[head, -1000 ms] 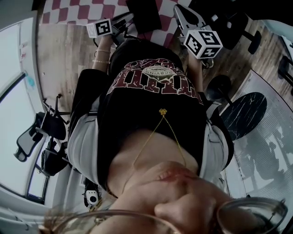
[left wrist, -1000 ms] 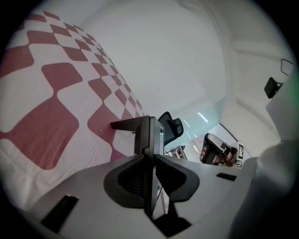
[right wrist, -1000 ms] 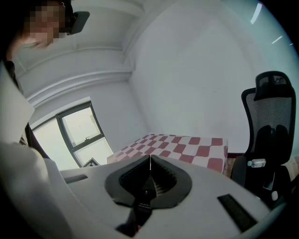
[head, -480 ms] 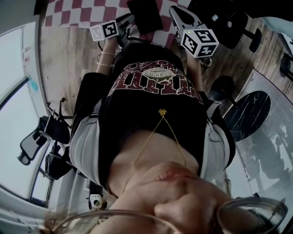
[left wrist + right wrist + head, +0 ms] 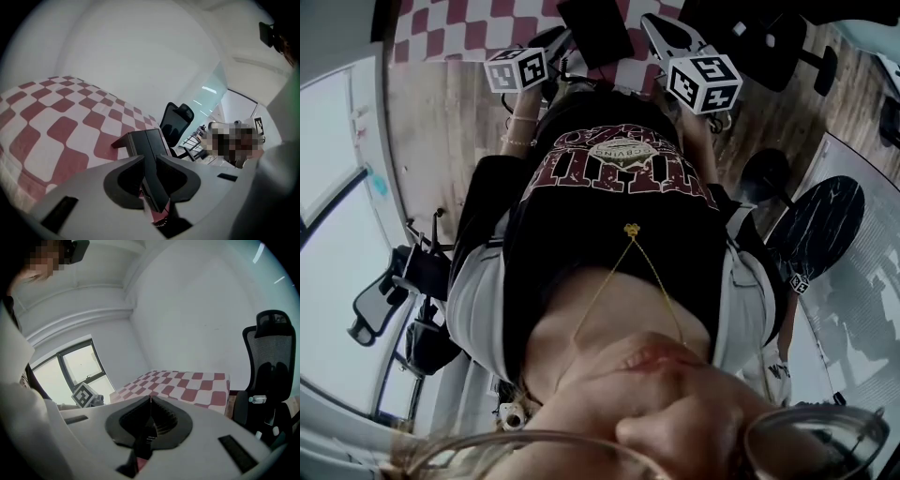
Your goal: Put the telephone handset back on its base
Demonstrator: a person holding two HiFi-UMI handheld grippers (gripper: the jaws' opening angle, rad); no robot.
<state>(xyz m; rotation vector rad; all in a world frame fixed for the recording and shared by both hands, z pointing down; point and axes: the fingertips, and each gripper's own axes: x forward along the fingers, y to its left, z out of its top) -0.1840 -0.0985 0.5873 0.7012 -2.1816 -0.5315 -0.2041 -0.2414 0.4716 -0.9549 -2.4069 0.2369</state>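
No telephone handset or base shows clearly. A black boxy thing (image 5: 594,26) stands on the red-and-white checked table (image 5: 459,23) at the top of the head view; I cannot tell what it is. My left gripper (image 5: 553,42) is held low in front of my torso, left of that thing. In the left gripper view the same black thing (image 5: 144,139) fills the narrow gap between the jaws of the left gripper (image 5: 150,157), gripped or only behind I cannot tell. My right gripper (image 5: 664,23) is to its right; in its own view the right gripper (image 5: 150,399) is shut, with nothing held.
My black printed shirt (image 5: 614,159) fills the middle of the head view. A black office chair (image 5: 269,357) stands right of the checked table (image 5: 187,385). More chairs (image 5: 389,300) are on the wooden floor (image 5: 441,131) at left. A dark round marbled top (image 5: 811,220) is at right.
The left marker cube has shifted a little right and down, the right one a little left and up. The whole head view has swung slightly.
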